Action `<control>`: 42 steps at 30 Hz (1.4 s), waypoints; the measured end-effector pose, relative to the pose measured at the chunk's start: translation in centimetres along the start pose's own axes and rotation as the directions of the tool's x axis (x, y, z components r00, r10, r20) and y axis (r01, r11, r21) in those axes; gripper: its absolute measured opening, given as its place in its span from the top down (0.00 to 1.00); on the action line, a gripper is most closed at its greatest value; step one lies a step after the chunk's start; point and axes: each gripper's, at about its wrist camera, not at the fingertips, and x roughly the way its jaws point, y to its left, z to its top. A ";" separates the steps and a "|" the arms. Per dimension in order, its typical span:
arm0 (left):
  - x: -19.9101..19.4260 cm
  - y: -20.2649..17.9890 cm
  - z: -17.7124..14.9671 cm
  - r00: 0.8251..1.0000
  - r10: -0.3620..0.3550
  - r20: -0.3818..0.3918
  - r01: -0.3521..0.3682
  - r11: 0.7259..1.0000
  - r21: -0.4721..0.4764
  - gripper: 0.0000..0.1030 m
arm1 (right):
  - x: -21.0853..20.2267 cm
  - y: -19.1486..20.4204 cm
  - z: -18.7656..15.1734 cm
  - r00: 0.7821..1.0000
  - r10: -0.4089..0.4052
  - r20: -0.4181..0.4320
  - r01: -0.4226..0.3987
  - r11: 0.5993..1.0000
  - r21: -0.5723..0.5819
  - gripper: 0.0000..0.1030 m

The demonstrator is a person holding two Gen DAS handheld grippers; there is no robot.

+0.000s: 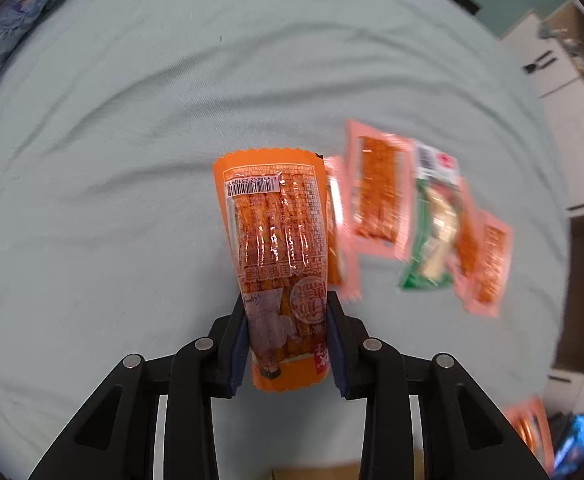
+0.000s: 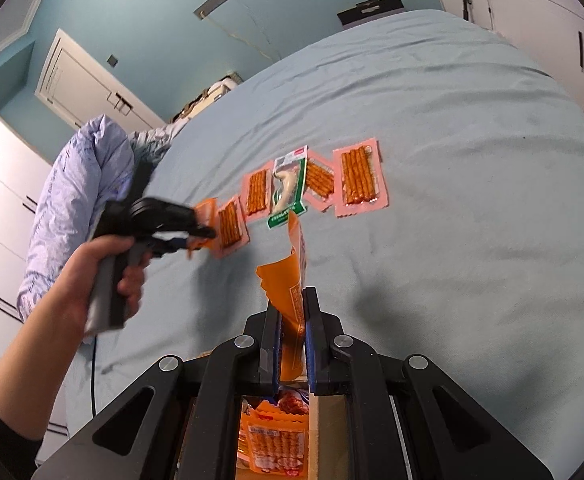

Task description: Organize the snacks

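Observation:
In the left wrist view my left gripper point(image 1: 288, 314) is shut on the lower end of an orange packet of spicy sticks point(image 1: 272, 220), its barcode end pointing away over the pale blue bed sheet point(image 1: 132, 160). The right wrist view shows this same left gripper point(image 2: 202, 232) in a person's hand point(image 2: 108, 280) at the left end of a row of packets. My right gripper point(image 2: 292, 304) is shut on a crumpled orange packet point(image 2: 288, 276). The row holds pink stick packets point(image 2: 358, 178) and a green packet point(image 2: 288, 190).
A cardboard box with more orange snack packets point(image 2: 276, 440) sits under my right gripper. A bluish quilt point(image 2: 80, 184) lies bunched at the bed's left. White cabinets point(image 1: 564, 92) stand beyond the bed's right edge. Pink and green packets point(image 1: 376, 188) lie right of the held one.

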 end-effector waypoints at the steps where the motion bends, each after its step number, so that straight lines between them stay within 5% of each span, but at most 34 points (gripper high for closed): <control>1: -1.3 0.0 -0.8 1.000 -0.027 0.010 0.027 1.000 0.003 0.68 | -0.1 0.0 0.0 1.000 0.004 0.002 -0.004 1.000 0.004 0.93; 6: -8.3 -1.3 -7.0 0.980 -0.187 0.070 0.179 0.978 0.108 0.68 | -0.7 0.3 -0.2 1.000 0.006 0.013 -0.005 1.000 -0.002 0.93; 12: -10.8 -2.3 -17.3 0.940 -0.341 0.011 0.334 0.927 0.173 0.67 | -1.6 0.6 -0.7 1.000 0.025 0.016 -0.025 1.000 0.004 0.93; 14: -10.9 -2.9 -19.4 0.943 -0.333 0.016 0.323 0.924 0.207 0.64 | -2.3 0.8 -1.0 0.999 0.036 0.025 -0.036 0.999 0.003 0.93; 16: -10.6 -3.7 -21.2 0.965 -0.255 0.063 0.230 0.936 0.266 0.51 | -3.0 1.1 -1.2 0.999 0.041 0.033 -0.041 0.999 -0.008 0.93; 18: -10.1 -4.5 -21.7 0.978 -0.170 0.117 0.123 0.936 0.330 0.35 | -3.5 1.2 -1.4 0.998 0.047 0.040 -0.046 0.999 -0.019 0.93; 22: -10.2 -4.2 -20.5 0.978 -0.068 0.197 -0.011 0.926 0.376 0.30 | -4.2 1.5 -1.7 0.997 0.080 0.016 -0.079 0.997 -0.025 0.93; 26: -12.4 -2.5 -17.8 0.942 -0.079 0.326 -0.010 0.965 0.261 0.03 | -4.9 2.5 -2.3 0.970 0.228 -0.088 -0.235 0.969 -0.072 0.93; 29: -12.0 -0.4 -15.5 0.902 0.000 0.431 -0.067 0.988 0.140 0.00 | -4.0 3.3 -2.8 0.935 0.308 -0.176 -0.325 0.943 -0.075 0.93; 31: -10.8 0.9 -14.8 0.901 0.046 0.431 -0.092 0.992 0.087 0.00 | -2.7 4.2 -3.5 0.913 0.318 -0.254 -0.353 0.930 -0.102 0.92; 36: -7.5 3.1 -14.4 0.940 0.059 0.337 -0.088 0.994 0.071 0.00 | 0.5 5.2 -4.9 0.921 0.176 -0.347 -0.260 0.942 -0.212 0.87; 39: -7.3 2.7 -14.3 0.942 0.047 0.333 -0.076 0.994 0.075 0.00 | 2.1 3.4 -3.9 0.956 0.059 -0.289 -0.109 0.981 -0.160 0.76; 42: -7.3 1.9 -14.5 0.942 0.025 0.336 -0.061 0.993 0.097 0.00 | 1.6 0.9 -2.5 0.980 0.047 -0.192 -0.057 0.997 -0.046 0.61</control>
